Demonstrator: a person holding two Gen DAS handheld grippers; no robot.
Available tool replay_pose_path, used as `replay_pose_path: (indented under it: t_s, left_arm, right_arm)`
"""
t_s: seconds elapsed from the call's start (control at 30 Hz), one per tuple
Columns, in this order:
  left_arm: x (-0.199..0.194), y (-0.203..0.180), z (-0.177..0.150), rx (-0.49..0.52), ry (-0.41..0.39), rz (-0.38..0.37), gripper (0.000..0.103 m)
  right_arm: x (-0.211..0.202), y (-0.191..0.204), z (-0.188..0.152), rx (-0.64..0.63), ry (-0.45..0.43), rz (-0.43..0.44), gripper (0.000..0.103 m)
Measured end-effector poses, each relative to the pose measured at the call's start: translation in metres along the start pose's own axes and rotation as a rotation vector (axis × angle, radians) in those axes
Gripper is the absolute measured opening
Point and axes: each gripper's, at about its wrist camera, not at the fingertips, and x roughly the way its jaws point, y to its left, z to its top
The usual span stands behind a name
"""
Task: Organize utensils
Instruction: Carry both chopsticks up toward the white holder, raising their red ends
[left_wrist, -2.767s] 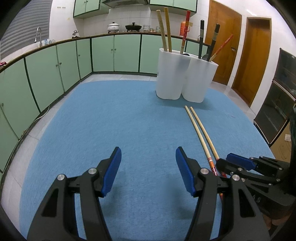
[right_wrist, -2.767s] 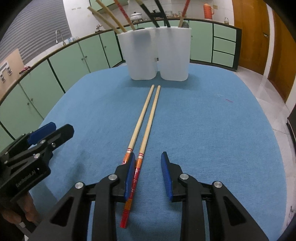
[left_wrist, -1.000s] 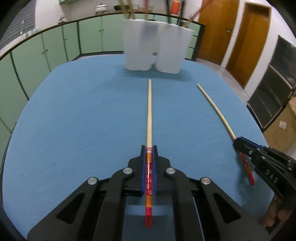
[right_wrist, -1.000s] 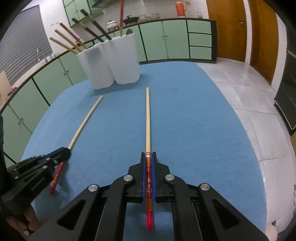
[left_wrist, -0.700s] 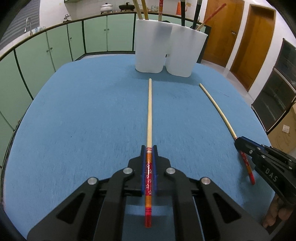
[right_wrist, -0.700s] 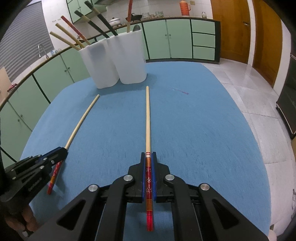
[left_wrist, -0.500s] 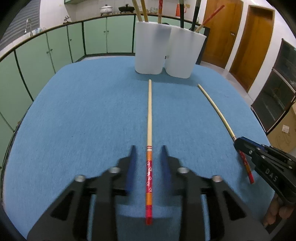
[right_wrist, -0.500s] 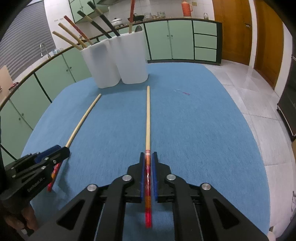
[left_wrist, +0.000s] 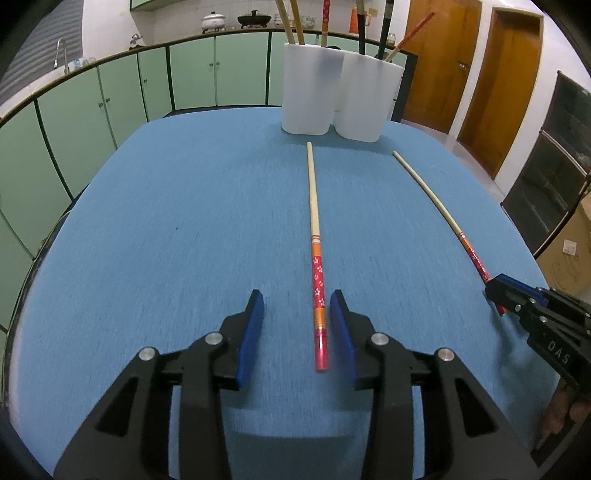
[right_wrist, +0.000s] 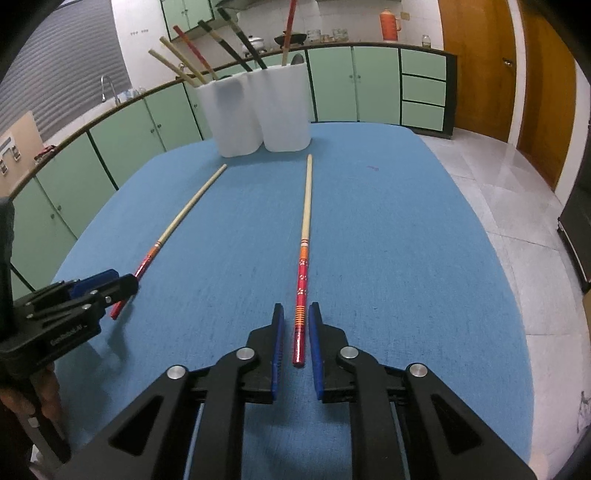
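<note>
Two slim wooden chopsticks (left_wrist: 313, 206) (right_wrist: 306, 206) | fuzzy blue cloth (left_wrist: 184, 221) | left hand-held gripper (left_wrist: 295, 321) opening, right hand-held gripper (right_wrist: 296, 332) slightly apart

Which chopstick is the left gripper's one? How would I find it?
Find the blue table with two white holders at its far end. Two chopsticks lie there apart; it's this chopstick, lying loose between the opening left gripper's blue pads, not at the right gripper.

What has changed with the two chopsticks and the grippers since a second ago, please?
Both grippers let go: the left gripper is opening around its chopstick, and the right gripper stands slightly apart from its chopstick. Both chopsticks lie on the blue mat. The two white holders stayed put.
</note>
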Motion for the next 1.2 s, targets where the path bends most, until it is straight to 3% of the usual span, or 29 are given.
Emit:
replay_pose_path:
  t_s: [0.77,0.93,1.0,1.2]
  left_arm:
    - [-0.005,-0.005,-0.012,0.026,-0.002,0.009,0.037]
    - [-0.005,0.000,-0.012,-0.003,-0.005,0.018,0.021]
    - [-0.005,0.001,-0.011,-0.007,-0.005,0.018,0.007]
    - [-0.013,-0.002,-0.007,0.014,-0.013,0.012,0.005]
  right_arm:
    - [-0.002,0.003,-0.011,-0.034,-0.001,-0.018,0.010]
    - [-0.003,0.004,-0.013,-0.037,-0.004,-0.017,0.006]
    - [-0.003,0.004,-0.013,-0.040,-0.005,-0.019,0.006]
    - [-0.012,0.003,-0.010,-0.045,-0.021,-0.015,0.005]
